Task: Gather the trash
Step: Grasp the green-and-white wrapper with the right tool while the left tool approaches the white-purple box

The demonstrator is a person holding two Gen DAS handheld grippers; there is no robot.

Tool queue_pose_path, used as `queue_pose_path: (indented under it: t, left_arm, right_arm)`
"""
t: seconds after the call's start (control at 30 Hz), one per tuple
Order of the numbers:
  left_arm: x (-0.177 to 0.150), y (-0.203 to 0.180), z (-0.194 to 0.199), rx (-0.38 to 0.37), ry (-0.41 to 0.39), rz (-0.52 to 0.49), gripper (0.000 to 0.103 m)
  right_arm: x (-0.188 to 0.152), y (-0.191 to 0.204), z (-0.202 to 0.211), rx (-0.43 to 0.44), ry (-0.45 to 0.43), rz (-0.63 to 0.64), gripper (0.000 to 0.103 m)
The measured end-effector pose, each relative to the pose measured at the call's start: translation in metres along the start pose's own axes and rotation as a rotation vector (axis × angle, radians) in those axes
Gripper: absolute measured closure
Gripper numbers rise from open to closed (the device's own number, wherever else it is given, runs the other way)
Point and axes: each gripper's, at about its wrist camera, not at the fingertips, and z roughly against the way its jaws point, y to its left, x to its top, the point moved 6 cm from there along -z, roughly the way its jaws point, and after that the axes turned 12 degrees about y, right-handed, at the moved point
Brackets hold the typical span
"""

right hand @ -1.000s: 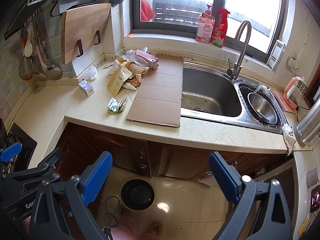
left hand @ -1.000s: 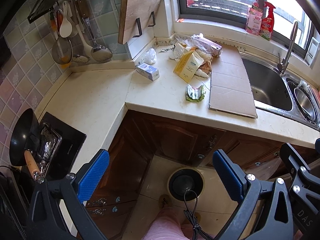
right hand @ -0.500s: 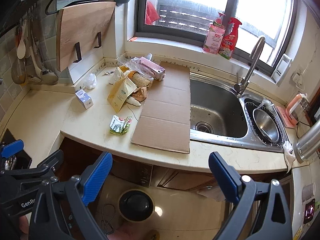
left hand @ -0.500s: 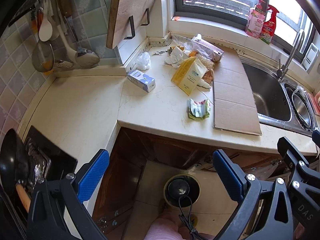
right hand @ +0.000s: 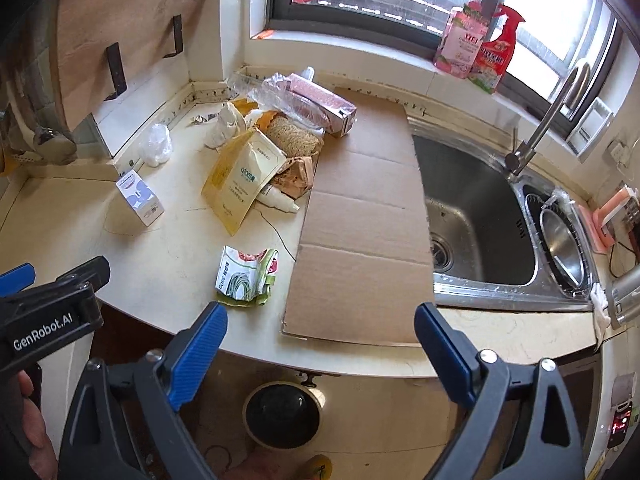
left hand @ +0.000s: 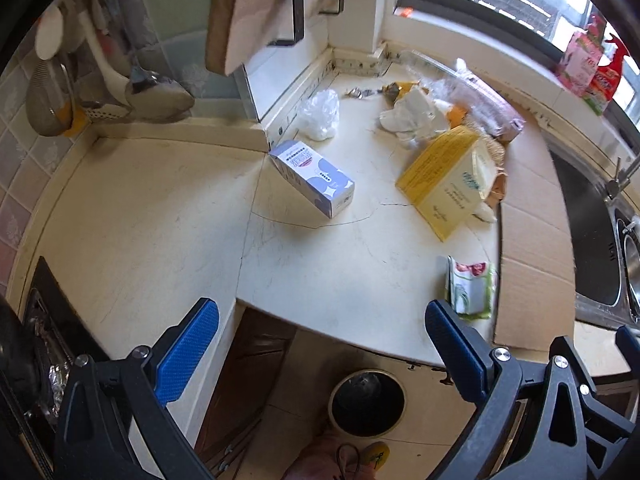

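Note:
Trash lies on the cream counter (left hand: 320, 272): a small white and purple box (left hand: 312, 178) (right hand: 140, 196), a yellow pouch (left hand: 448, 184) (right hand: 240, 178), a crumpled green and white wrapper (left hand: 470, 288) (right hand: 248, 274), a white plastic wad (left hand: 320, 116) and a heap of bags and wrappers (right hand: 296, 120) in the corner. A flat cardboard sheet (right hand: 360, 240) lies beside the sink. My left gripper (left hand: 320, 344) hangs open over the counter's front edge, holding nothing. My right gripper (right hand: 320, 340) is wide, its jaws closing slightly, nothing between them, just in front of the cardboard and wrapper.
A round black bin (right hand: 284, 414) (left hand: 366, 400) stands on the floor below the counter. A steel sink (right hand: 476, 216) with a tap is at the right, bottles (right hand: 480, 40) on the sill, ladles (left hand: 120, 88) on the wall, a hob (left hand: 44, 340) at the left.
Both grippers have moved forward and down toward the counter, so the trash looks larger and closer. The bin has slid toward the bottom of both views.

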Motion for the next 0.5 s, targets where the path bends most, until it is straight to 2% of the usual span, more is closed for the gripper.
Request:
queue_pose_path:
  t: [0.2,0.33,0.5]
  left_arm:
    - [0.027,0.003,-0.039,0.028,0.046,-0.006,0.001]
    - [0.040,0.005,-0.057,0.032,0.067,-0.010,0.001]
    - [0.050,0.011,-0.073,0.012,0.099,0.000,0.001]
  right_arm:
    - [0.017,0.009,-0.054,0.080,0.133,-0.044,0.023]
    - [0.027,0.018,-0.080,0.144,0.190,-0.056,0.026]
    - [0.031,0.032,-0.098,0.183,0.237,-0.044,0.037]
